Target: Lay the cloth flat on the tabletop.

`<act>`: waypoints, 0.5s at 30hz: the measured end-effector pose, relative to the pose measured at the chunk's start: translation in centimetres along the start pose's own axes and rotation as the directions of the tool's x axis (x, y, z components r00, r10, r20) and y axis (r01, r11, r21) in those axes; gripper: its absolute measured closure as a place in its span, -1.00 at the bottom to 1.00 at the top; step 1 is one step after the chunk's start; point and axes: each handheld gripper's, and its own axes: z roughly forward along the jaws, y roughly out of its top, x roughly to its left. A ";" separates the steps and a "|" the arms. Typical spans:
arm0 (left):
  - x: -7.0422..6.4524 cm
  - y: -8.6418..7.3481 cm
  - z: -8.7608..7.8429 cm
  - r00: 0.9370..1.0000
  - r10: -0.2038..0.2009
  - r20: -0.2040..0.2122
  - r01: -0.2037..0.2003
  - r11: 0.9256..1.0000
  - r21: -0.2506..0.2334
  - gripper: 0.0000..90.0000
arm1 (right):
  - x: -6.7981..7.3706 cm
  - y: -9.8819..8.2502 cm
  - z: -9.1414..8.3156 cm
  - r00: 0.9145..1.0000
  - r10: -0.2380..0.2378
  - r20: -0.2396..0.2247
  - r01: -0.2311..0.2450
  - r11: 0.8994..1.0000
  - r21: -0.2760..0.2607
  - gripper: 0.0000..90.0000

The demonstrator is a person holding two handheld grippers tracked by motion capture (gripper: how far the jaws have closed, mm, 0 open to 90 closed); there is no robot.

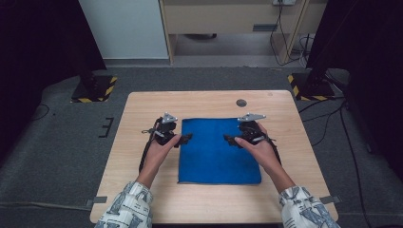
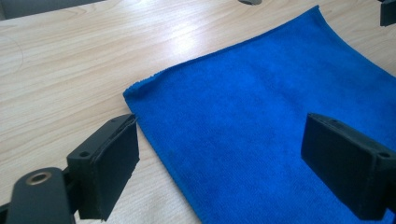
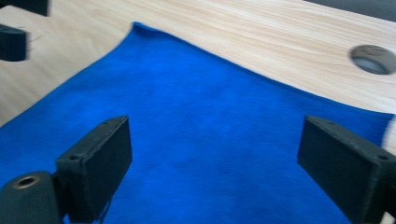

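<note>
High view: blue cloth [image 1: 219, 151] lies flat and spread out in the middle of the wooden table [image 1: 142, 123], no fold in it yet. So as far as the work goes, nothing looks done; any fold or lift is all ahead of you. Your left gripper [image 1: 184, 138] sits at the cloth's left edge toward the far corner, your right gripper [image 1: 229, 139] over the cloth's far right part. Both point inward at each other.

Left gripper view: left gripper [image 2: 219, 168] jaws wide apart, nothing pinched. The left jaw is over bare wood just beside the cloth's [image 2: 261, 121] edge, the right jaw over the cloth. Whether the pads touch the fabric, can't tell. The far left corner lies just ahead of you.

Right gripper view: right gripper [image 3: 215, 165] also spread wide, empty, both jaws over the cloth [image 3: 196, 126]. Far edge and the round table hole [image 3: 373, 59] are ahead on the right. Frame's a bit blurred.
</note>
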 end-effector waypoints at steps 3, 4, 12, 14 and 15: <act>0.3 -0.4 -0.4 1.000 -0.021 0.003 0.021 1.000 -0.014 -0.77 | 1.1 0.0 0.2 1.000 -0.009 -0.023 0.009 1.000 -0.002 -0.75; 0.5 -0.5 -0.5 1.000 -0.023 0.004 0.023 1.000 -0.016 -0.77 | 1.6 0.0 0.2 0.999 -0.017 -0.030 0.017 1.000 0.000 -0.75; 2.1 -1.5 -1.6 0.999 -0.052 0.005 0.052 0.999 -0.015 -0.79 | 5.9 0.9 0.8 0.992 -0.076 -0.103 0.077 0.997 0.003 -0.73; 2.3 -1.5 -1.9 0.999 -0.053 0.000 0.053 0.998 -0.025 -0.79 | 7.0 1.1 0.9 0.987 -0.091 -0.129 0.092 0.996 0.002 -0.72; 2.4 -1.5 -2.0 0.999 -0.052 0.008 0.052 0.998 -0.031 -0.79 | 7.5 1.2 1.0 0.985 -0.106 -0.137 0.107 0.994 0.004 -0.72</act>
